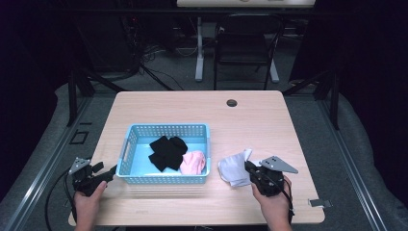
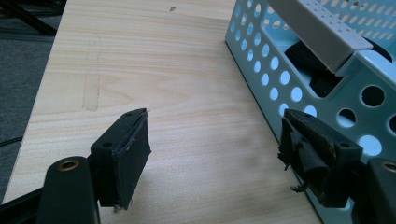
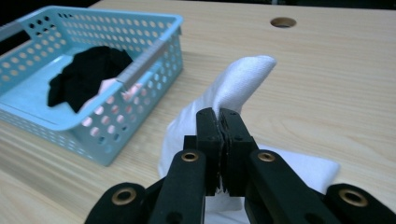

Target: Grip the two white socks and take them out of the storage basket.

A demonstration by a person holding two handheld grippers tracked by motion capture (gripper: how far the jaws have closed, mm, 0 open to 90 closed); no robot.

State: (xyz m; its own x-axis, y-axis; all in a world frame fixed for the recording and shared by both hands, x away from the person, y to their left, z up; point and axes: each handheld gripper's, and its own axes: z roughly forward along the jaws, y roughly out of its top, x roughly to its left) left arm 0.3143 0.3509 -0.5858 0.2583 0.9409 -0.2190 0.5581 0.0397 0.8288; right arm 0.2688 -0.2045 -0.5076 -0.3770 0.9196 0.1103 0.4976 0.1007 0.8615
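Observation:
A light blue perforated basket [image 1: 132,134] stands on the wooden table and holds a black cloth [image 1: 167,151] and a pink cloth [image 1: 193,162]. Right of it lies a white cloth [image 1: 234,167]. My right gripper [image 1: 250,168] is shut on that white cloth [image 3: 243,79], pinching a fold that sticks up past the jaws. My left gripper [image 1: 108,174] is open at the basket's near left corner, with bare table between its jaws. In the left gripper view, its right fingertip [image 2: 310,147] sits next to the basket wall [image 2: 299,70].
A round cable hole [image 1: 232,103] is in the table's far middle. A dark chair [image 1: 245,43] and a table leg [image 1: 199,48] stand beyond the far edge. Bare tabletop lies behind and to the right of the basket.

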